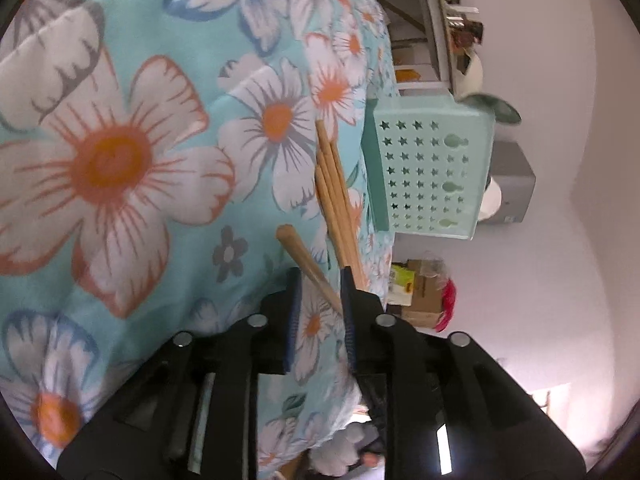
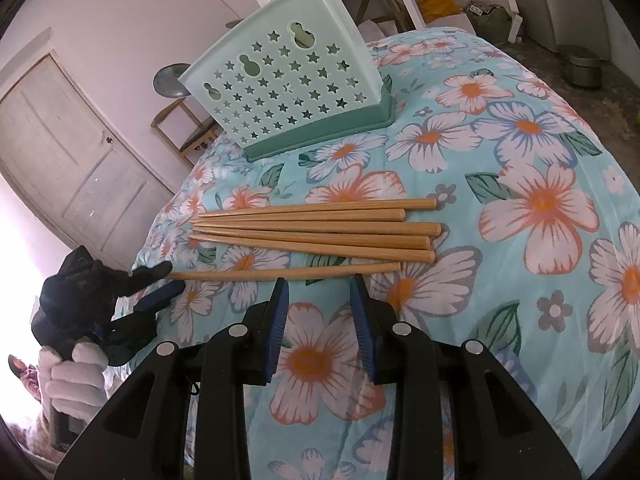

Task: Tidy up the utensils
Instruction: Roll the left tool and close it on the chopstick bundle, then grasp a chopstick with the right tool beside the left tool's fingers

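Chopsticks (image 2: 316, 232) on floral cloth (image 2: 520, 184), left claw (image 2: 168, 280) gaping around nearest tip

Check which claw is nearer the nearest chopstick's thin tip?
Left. The left claw is at the tip of the nearest chopstick; the right claw hovers open beside its middle.

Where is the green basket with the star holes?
In the right wrist view the basket stands at the far end of the flowery cloth, behind the row of chopsticks, near the white door.
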### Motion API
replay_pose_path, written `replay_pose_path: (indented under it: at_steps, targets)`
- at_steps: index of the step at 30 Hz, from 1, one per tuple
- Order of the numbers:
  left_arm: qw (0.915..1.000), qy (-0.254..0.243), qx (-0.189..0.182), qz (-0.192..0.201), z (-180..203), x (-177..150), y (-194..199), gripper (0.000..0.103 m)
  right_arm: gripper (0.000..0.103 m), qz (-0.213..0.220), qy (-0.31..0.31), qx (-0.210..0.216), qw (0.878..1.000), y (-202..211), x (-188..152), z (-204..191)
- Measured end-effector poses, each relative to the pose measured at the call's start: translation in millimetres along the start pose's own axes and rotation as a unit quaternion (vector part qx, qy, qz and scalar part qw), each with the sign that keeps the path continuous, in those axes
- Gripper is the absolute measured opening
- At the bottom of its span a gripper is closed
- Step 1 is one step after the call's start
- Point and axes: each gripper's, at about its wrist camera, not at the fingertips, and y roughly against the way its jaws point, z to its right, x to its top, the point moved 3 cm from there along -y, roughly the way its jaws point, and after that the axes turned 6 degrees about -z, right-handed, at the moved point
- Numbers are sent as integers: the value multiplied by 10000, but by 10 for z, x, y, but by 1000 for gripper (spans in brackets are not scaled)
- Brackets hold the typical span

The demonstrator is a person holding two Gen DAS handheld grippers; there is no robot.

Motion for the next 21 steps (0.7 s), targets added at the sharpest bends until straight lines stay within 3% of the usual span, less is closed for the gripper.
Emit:
replay_pose_path:
  at_steps: [5, 10, 14, 21]
  targets:
    - [9987, 450, 234, 73, -8, 58, -71, 21, 32, 26, -9, -15, 10000, -2, -10, -1]
    - [9965, 579, 534, 271, 34, 65, -138, 20, 32, 52, 2, -6, 10000, 0, -18, 4]
    - [9951, 298, 808, 483, 70, 26, -168, 13, 32, 48, 10, 30, 10000, 13, -19, 8]
    - [9924, -575, 896, 622, 138, -25, -120, 14, 32, 324, 155, -21, 9994, 302, 89, 23]
